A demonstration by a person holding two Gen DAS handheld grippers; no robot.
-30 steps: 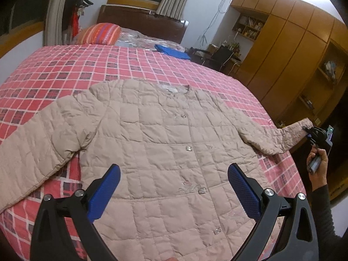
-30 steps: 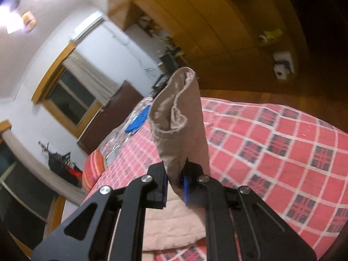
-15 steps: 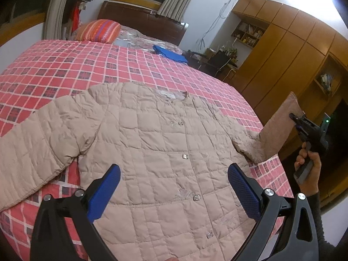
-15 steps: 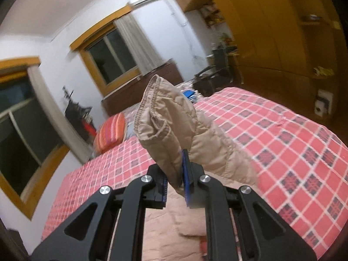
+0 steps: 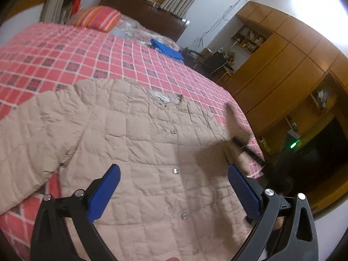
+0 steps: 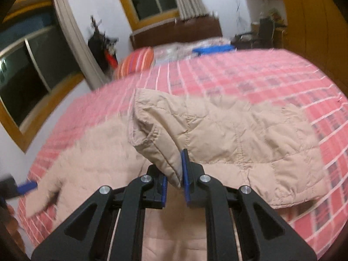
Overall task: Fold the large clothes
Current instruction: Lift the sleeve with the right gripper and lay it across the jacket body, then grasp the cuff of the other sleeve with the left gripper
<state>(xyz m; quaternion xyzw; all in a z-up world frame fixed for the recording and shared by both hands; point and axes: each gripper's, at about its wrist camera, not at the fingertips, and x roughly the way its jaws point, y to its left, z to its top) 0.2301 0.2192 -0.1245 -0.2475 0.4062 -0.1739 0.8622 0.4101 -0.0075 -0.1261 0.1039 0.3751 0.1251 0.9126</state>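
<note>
A beige quilted jacket (image 5: 139,143) lies front-up, spread over the red-and-pink checked bedspread (image 5: 91,58). The right gripper (image 6: 175,179) is clamped on the jacket's sleeve cuff (image 6: 156,134), lifted above the body. The left gripper (image 5: 174,192) hovers over the hem, jaws wide apart.

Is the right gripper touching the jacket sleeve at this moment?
Touching. The right wrist view shows the right gripper with its blue pads clamped on the beige sleeve near the cuff.
</note>
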